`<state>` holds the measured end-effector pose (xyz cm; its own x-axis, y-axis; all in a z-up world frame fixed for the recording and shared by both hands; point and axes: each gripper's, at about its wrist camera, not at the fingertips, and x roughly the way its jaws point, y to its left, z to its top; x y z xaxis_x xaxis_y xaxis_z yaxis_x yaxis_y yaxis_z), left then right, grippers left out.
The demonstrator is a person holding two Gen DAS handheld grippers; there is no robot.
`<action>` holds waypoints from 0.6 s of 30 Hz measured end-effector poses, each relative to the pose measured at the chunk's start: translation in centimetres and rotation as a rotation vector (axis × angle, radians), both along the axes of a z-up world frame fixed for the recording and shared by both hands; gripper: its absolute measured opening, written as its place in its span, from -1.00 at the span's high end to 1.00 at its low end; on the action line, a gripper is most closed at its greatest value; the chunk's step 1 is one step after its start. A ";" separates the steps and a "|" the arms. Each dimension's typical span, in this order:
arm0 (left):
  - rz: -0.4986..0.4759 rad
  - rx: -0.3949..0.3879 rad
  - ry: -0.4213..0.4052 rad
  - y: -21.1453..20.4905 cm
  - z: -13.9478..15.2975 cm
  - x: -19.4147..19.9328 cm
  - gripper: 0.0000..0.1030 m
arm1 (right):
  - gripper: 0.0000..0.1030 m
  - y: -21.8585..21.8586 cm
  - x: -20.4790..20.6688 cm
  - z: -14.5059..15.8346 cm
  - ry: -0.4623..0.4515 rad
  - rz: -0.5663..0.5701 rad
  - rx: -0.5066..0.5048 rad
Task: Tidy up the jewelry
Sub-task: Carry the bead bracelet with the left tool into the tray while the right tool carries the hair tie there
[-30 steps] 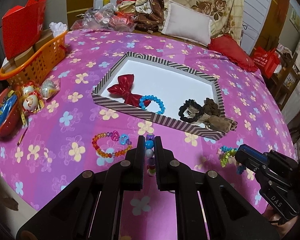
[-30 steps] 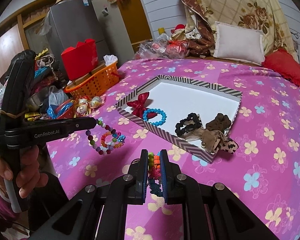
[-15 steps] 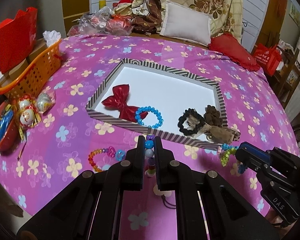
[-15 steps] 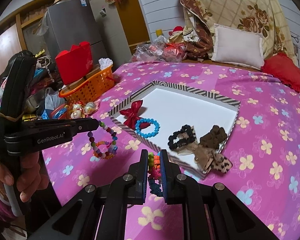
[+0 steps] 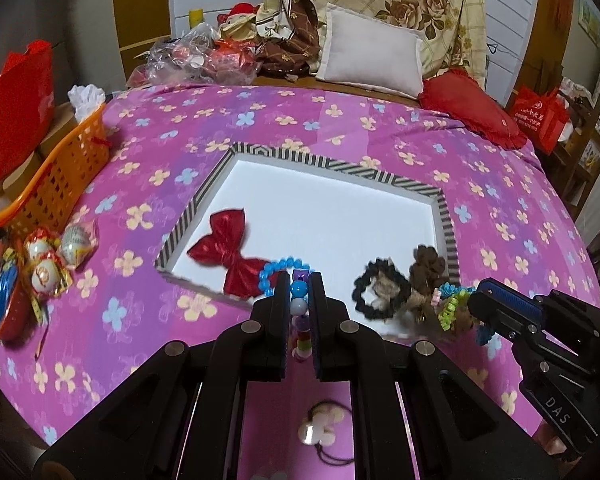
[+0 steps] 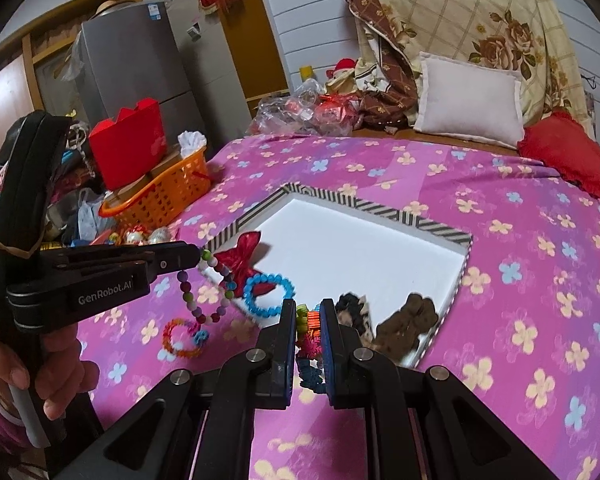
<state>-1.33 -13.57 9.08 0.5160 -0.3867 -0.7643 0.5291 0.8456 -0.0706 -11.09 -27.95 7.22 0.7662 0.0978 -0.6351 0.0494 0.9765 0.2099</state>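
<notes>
Both grippers are carried above the near edge of the striped tray (image 5: 444,216), which rests mid-bed on the flowered pink bedspread (image 5: 340,120). The left gripper (image 5: 299,292) is pinched tight on a mixed bead bracelet (image 6: 192,292), whose loop dangles freely below its tips; the right gripper (image 6: 310,320) is clamped on a spiky multicoloured bracelet (image 6: 308,344), most of it hanging under the jaws. Risk: each piece is held by only a bead or two, so a jolt or slight slackening could drop it short of the tray, onto the bedspread. The swinging loop may also snag the blue bead bracelet (image 6: 269,294) or red bow (image 6: 244,258) already lying at the tray's near-left corner, dragging them out of place. Black and brown scrunchies (image 6: 404,320) crowd the near-right corner, leaving open floor only toward the far edge. Pose: both tools pitch steeply downward, side by side, the left one gripped in a bare hand (image 6: 56,368).
</notes>
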 end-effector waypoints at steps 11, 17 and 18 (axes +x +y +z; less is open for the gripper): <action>0.014 0.019 0.009 -3.0 -1.1 3.3 0.86 | 0.79 -1.4 3.6 -1.1 0.036 -0.007 -0.001; 0.027 0.030 0.030 -3.8 -2.4 4.7 0.86 | 0.79 -2.2 5.0 -2.4 0.060 -0.014 0.015; 0.028 0.033 0.033 -3.9 -2.6 4.9 0.86 | 0.79 -2.2 5.2 -2.6 0.063 -0.015 0.014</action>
